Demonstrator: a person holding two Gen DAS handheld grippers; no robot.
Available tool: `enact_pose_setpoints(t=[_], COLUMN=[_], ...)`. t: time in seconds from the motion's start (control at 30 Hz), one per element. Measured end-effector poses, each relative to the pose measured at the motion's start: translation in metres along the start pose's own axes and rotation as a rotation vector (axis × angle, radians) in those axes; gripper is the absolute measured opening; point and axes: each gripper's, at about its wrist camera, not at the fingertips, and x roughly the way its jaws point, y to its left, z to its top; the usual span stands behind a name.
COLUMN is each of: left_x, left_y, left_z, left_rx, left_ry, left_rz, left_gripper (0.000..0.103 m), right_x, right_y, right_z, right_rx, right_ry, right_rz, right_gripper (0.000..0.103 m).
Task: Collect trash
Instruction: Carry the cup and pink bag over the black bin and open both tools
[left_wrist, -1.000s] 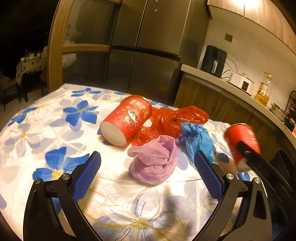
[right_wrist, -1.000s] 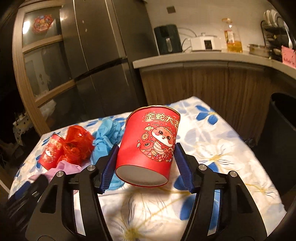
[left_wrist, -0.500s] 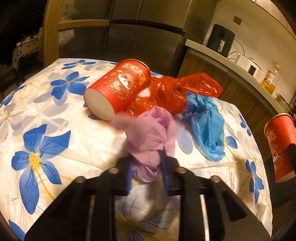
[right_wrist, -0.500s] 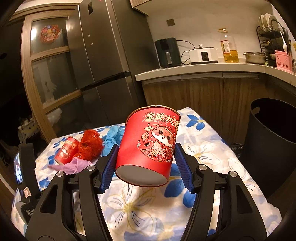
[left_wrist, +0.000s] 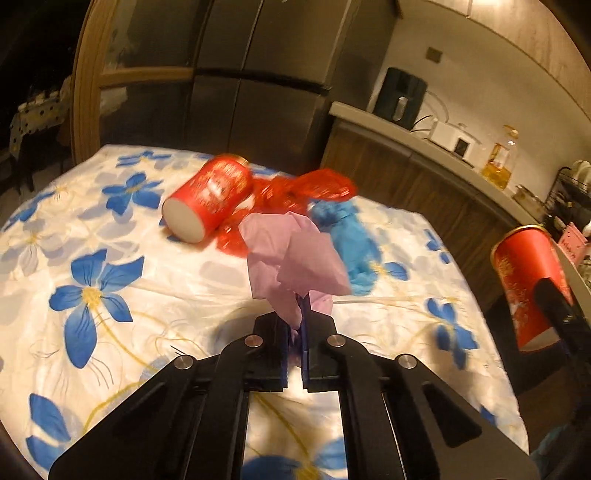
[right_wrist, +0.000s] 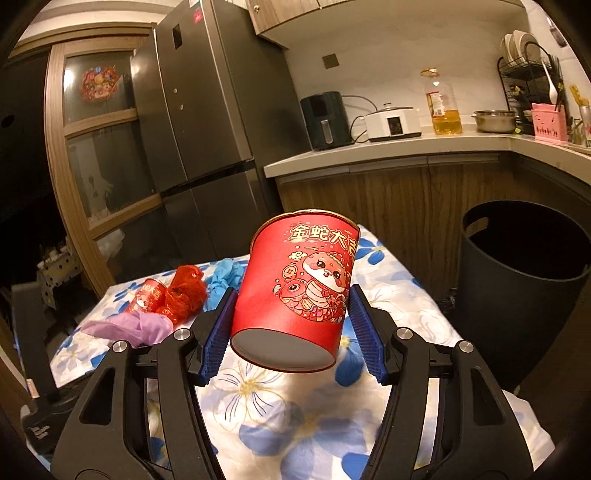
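Observation:
My left gripper (left_wrist: 294, 325) is shut on a crumpled purple plastic bag (left_wrist: 291, 254) and holds it lifted above the flowered tablecloth (left_wrist: 110, 295). Behind it lie a red paper cup on its side (left_wrist: 208, 197), a red crumpled bag (left_wrist: 295, 192) and a blue crumpled bag (left_wrist: 347, 240). My right gripper (right_wrist: 293, 332) is shut on a second red paper cup (right_wrist: 299, 291), held tilted above the table's right part; this cup also shows in the left wrist view (left_wrist: 528, 284). The purple bag (right_wrist: 129, 326) also shows in the right wrist view.
A dark round trash bin (right_wrist: 524, 273) stands on the floor right of the table. A fridge (right_wrist: 207, 129) and a wooden counter (right_wrist: 406, 155) with appliances stand behind. A wooden-framed glass door (right_wrist: 99, 147) is at the left.
My left gripper closed on the purple bag and lifted it off the table. My right gripper carried the red cup rightward, bringing the trash bin into view.

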Motion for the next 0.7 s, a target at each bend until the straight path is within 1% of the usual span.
enact_pose_setpoints(t=[0.1,0.3,0.7], left_x=[-0.015,-0.035,-0.053], left_y=[-0.017,-0.047,-0.121], left_z=[0.001,-0.003,-0.005], left_rx=[0.029,0.069,0.186], left_ry=[-0.028,-0.051,-0.091], left_rz=[-0.021,-0.077,-0.185], left_gripper=[0.005,0.004,0.004], right_x=[-0.014,-0.042,-0.081], right_y=[-0.004,-0.017,-0.059], right_z=[0.001,0.003,0.015], right_rx=[0.003,0.005,0.040], right_ry=[-0.017,-0.049,-0.122], right_rz=[-0.003,-0.018,-0.090], right_gripper=[0.060,0.060,0.060])
